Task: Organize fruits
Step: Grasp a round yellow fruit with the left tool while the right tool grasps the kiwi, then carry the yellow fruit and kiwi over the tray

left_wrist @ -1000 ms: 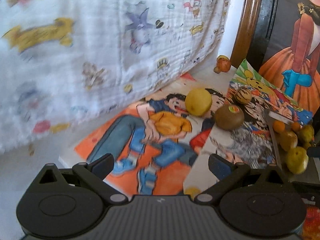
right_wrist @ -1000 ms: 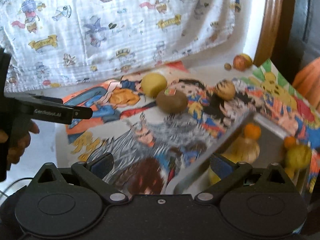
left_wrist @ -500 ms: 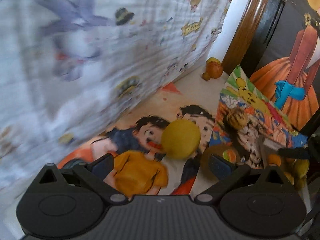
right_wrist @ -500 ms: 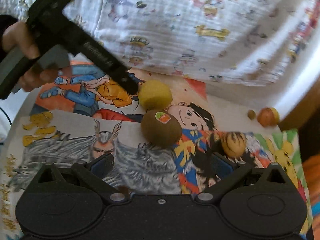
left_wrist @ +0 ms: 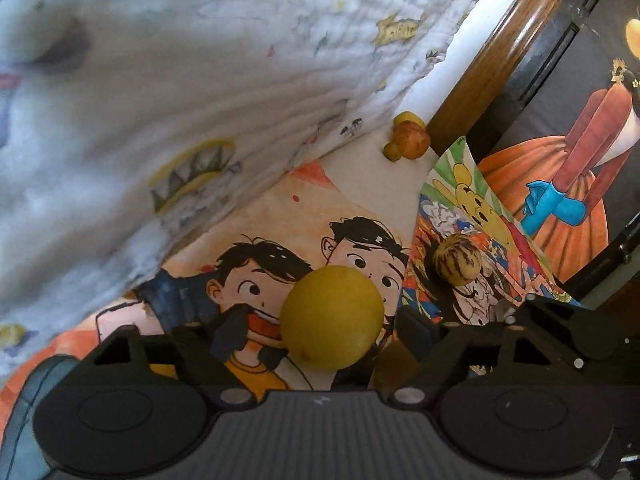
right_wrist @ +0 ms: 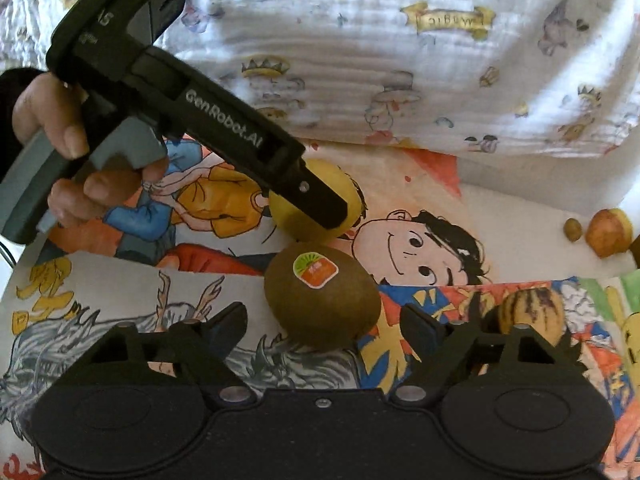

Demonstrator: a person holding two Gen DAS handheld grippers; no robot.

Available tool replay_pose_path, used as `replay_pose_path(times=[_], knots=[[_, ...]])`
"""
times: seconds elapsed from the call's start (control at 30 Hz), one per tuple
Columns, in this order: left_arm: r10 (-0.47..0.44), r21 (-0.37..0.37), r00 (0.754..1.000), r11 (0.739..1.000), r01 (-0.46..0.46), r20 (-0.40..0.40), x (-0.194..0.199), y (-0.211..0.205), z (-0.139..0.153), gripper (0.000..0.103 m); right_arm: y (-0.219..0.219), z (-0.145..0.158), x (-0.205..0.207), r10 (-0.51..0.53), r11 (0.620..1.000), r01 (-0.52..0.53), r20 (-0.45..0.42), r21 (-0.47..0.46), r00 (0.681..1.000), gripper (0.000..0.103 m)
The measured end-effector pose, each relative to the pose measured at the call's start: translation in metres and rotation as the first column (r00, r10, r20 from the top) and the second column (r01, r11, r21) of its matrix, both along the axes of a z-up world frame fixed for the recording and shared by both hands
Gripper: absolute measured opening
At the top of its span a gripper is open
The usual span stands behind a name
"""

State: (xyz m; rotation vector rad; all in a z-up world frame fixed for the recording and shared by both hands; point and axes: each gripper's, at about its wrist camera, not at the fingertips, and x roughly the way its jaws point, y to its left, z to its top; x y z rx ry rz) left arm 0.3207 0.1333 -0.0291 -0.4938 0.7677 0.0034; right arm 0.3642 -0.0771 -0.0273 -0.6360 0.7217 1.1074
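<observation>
The round yellow fruit is framed dead ahead between the spread fingers of the left gripper, ungripped; the brown stickered kiwi lies likewise inside the wide right gripper.

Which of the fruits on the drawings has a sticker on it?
The brown kiwi, between the open fingers of the right gripper. The yellow fruit behind it and the striped fruit to its right show none.

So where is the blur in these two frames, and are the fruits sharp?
Left wrist view: the cloth is heavily smeared, while the yellow fruit stays fairly sharp. Right wrist view: mostly crisp, the kiwi and its sticker clear; fisheye bending at the edges.
</observation>
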Motion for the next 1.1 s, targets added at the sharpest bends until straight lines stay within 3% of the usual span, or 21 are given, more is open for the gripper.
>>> replay_pose_path(times=[0.3,0.5,1.1], knots=[[-0.023,-0.026,1.0,0.999,0.023,0.0,0.007,0.0,-0.003,0.061,0.01,0.0,0.009,-0.001,1.0,0.001,-0.052,-0.002,0.999,0.077],[-0.015,-0.038,1.0,0.999,0.015,0.003,0.005,0.002,-0.002,0.06,0.012,0.0,0.01,-0.005,1.0,0.005,-0.045,-0.006,0.999,0.066],[0.02,-0.012,1.0,1.0,-0.02,0.013,-0.018,-0.01,0.009,0.059,-0.01,0.018,-0.01,-0.065,0.997,0.067,-0.067,0.026,0.996,0.065]])
